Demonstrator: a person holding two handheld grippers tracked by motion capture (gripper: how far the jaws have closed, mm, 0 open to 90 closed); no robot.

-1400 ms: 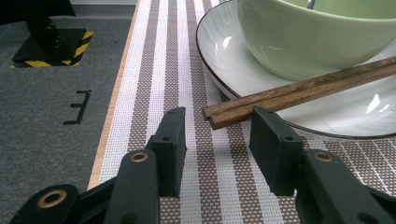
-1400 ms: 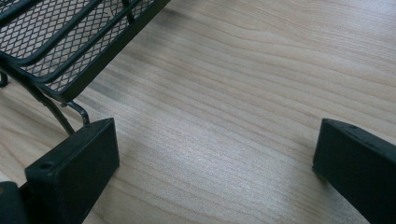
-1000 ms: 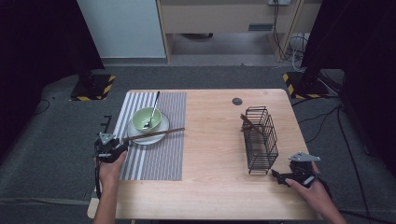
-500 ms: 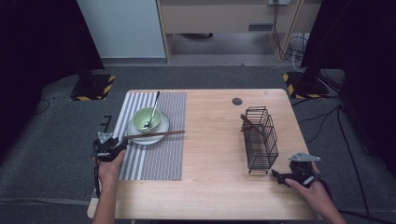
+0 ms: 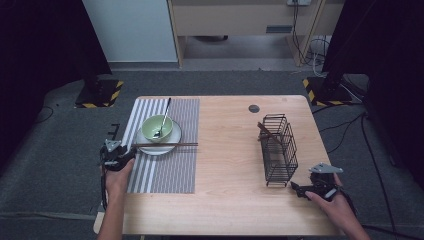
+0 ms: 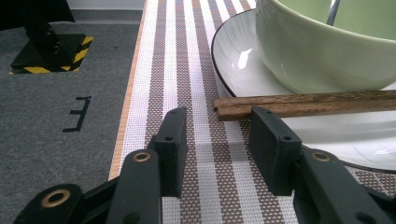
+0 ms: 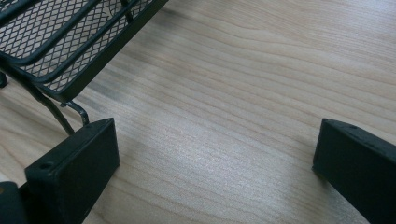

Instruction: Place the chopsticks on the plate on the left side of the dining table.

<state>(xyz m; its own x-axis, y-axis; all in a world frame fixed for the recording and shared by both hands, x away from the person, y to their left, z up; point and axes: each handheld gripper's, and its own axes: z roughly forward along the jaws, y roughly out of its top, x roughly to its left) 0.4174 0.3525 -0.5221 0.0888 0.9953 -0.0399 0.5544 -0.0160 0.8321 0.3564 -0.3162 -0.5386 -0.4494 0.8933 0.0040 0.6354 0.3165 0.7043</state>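
left gripper (image 5: 116,156): fingers half-open, empty, nudged closer to chopsticks (image 6: 303,103) on plate (image 5: 157,148) since a second ago; grasp pending. right gripper (image 5: 320,187): fingers wide, idle.

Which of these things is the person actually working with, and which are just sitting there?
In use:
- chopsticks across the plate
- left hand-held gripper, jaws open near their end

Lying about:
- green bowl with spoon
- striped mat
- wire basket
- right hand-held gripper, open
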